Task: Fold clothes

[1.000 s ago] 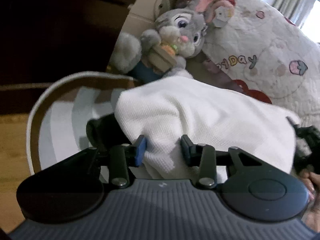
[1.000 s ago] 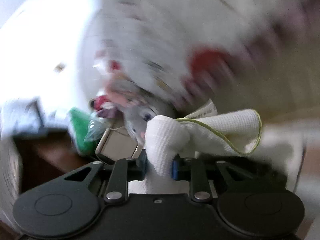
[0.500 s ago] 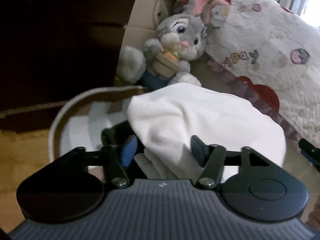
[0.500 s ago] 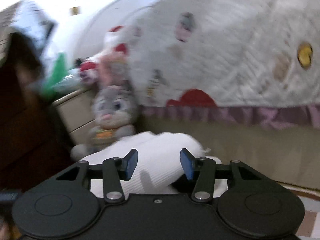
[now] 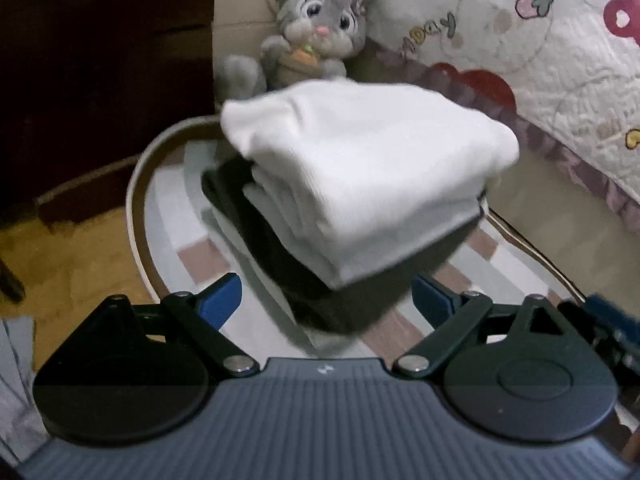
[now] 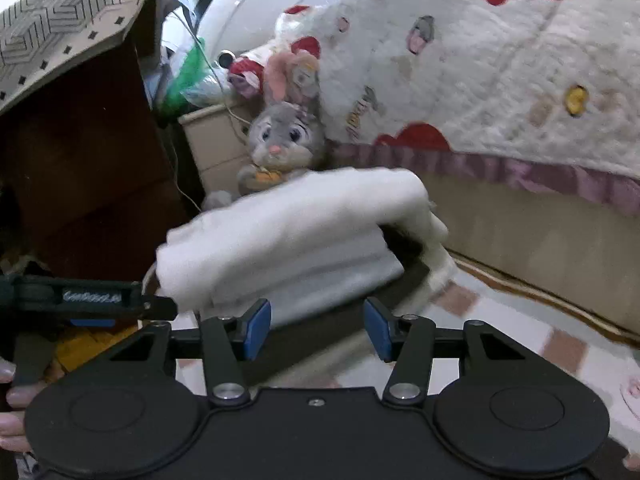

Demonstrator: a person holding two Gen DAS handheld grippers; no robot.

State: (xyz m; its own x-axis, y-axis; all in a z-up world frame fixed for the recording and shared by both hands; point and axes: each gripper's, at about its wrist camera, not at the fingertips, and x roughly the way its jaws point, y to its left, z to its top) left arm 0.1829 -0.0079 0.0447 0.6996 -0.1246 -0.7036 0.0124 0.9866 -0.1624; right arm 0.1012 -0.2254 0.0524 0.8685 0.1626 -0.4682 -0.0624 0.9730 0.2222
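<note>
- Left gripper (image 5: 326,300): jaws wide and opening, nothing between the blue pads; the stack sits just ahead of them, no contact.
- Right gripper (image 6: 317,328): jaws apart, pads bare, nothing gripped; stack just beyond the tips.
- Folded white garment (image 5: 360,176) lies on top of a dark folded garment (image 5: 320,288), both on the striped rug (image 5: 176,216).
- Left view only: the layered near edge of the white fold, the dark piece sticking out below it, the rug's curved cream rim, yellow-brown floor (image 5: 68,256) to the left of the rug.
- Right view only: the left gripper's finger (image 6: 92,300) coming in from the left edge with the person's fingertips under it, a patterned cloth (image 6: 60,24) over dark wooden furniture (image 6: 80,168), a green bag (image 6: 188,76) on the cream cabinet (image 6: 212,144), a checked part of the rug at right.
- Both views: grey plush rabbit (image 5: 316,36) sits behind the stack against the cream cabinet; quilted bedspread (image 5: 540,60) with red and pastel prints hangs down at right.
- Both frames are motion-blurred around the white fold.
</note>
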